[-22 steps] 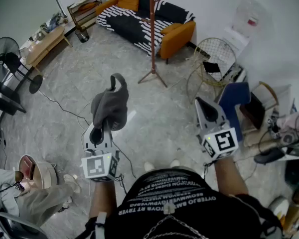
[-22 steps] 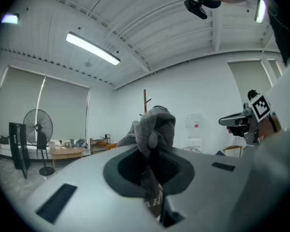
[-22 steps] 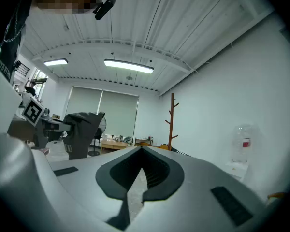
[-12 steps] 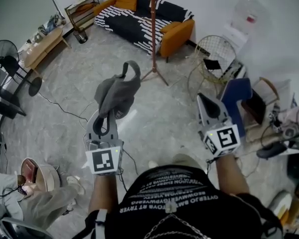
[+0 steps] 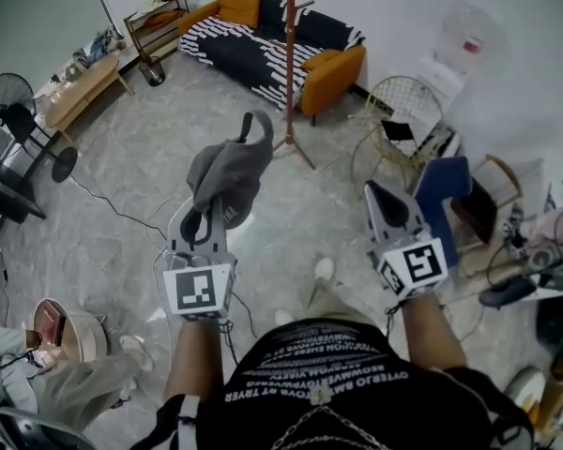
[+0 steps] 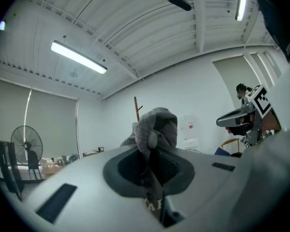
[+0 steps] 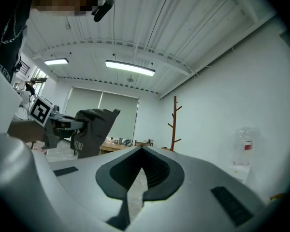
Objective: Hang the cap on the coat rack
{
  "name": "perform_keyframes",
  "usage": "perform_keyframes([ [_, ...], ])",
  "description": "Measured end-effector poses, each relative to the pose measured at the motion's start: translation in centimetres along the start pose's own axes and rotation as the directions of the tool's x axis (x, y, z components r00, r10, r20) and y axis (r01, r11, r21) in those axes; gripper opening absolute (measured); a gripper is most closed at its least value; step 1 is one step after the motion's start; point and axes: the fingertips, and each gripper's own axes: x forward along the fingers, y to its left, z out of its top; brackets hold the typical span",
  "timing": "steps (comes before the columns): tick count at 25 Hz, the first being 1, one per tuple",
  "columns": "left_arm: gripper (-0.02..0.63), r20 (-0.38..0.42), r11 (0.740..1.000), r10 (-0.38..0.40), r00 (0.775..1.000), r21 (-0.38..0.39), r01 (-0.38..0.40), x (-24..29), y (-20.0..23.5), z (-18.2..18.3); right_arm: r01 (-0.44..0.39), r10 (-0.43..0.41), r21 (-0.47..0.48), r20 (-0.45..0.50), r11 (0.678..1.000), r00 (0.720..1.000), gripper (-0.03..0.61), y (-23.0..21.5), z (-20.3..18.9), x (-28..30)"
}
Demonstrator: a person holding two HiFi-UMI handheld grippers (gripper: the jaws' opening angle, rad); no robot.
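Head view, nearest first: the left gripper (image 5: 209, 216) is held out level ahead of the person's black shirt (image 5: 324, 373), fingers clenched on the grey cap (image 5: 230, 170). Cap is pinched at its lower edge betw. the fingers. The rest sticks up and forward past the tips, strap loop on top, in mid-air above the floor, resting on nothing. Right gripper (image 5: 377, 195) is level too, well apart to the right, fingers closed to a point w/ nothing in them.

Left gripper view adds what the head view can't. A fold of fabric runs right down the slot betw. both fingers, w/ printed letters low in the gap. The bulk of the cap bunches just beyond the tips and blocks the centre.

Right gripper view: own fingers together, only a thin sliver of floor betw. them, no object. Off to its left it catches the left gripper side-on w/ the cap dark at its end.

Farther out: coat rack (image 5: 288, 59), wooden pole w/ pegs on a tripod foot, stands on the marble-look floor beyond the cap, well apart from it. Head view crops its top; right gripper view shows the whole upper pole. Behind it, a striped sofa (image 5: 263, 40) w/ orange cushions by the wall. Fan (image 5: 14, 111) at far left.
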Motion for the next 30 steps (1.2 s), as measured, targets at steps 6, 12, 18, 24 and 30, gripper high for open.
perform_keyframes([
  [6, 0.017, 0.037, 0.998, 0.002, 0.999, 0.059, -0.004, 5.5, -0.5, 2.4, -0.042, 0.043, -0.010, 0.054, 0.999, 0.998, 0.003, -1.4, 2.1, 4.2],
  [12, 0.017, 0.054, 0.999, 0.019, 0.998, 0.045, -0.021, 10.7, -0.5, 3.8, -0.151, 0.155, -0.124, 0.025, 0.981, 0.988, 0.003, -3.3, 3.7, 9.6],
  [18, 0.017, 0.002, 0.999, 0.037, 0.999, 0.013, -0.037, 15.1, 0.1, 2.7, -0.075, 0.083, -0.118, 0.058, 0.990, 0.995, 0.003, -8.6, 4.5, 14.1],
  [24, 0.017, 0.005, 0.994, 0.107, 0.994, -0.036, -0.106, 17.6, 2.2, 2.1, -0.045, 0.046, -0.011, 0.064, 0.999, 0.997, 0.003, -12.0, 1.8, 15.0],
  [30, 0.017, -0.029, 0.991, 0.117, 0.993, -0.055, -0.118, 20.6, 2.3, 0.2, -0.057, 0.061, -0.051, 0.078, 0.997, 0.995, 0.003, -14.8, 2.2, 16.8],
])
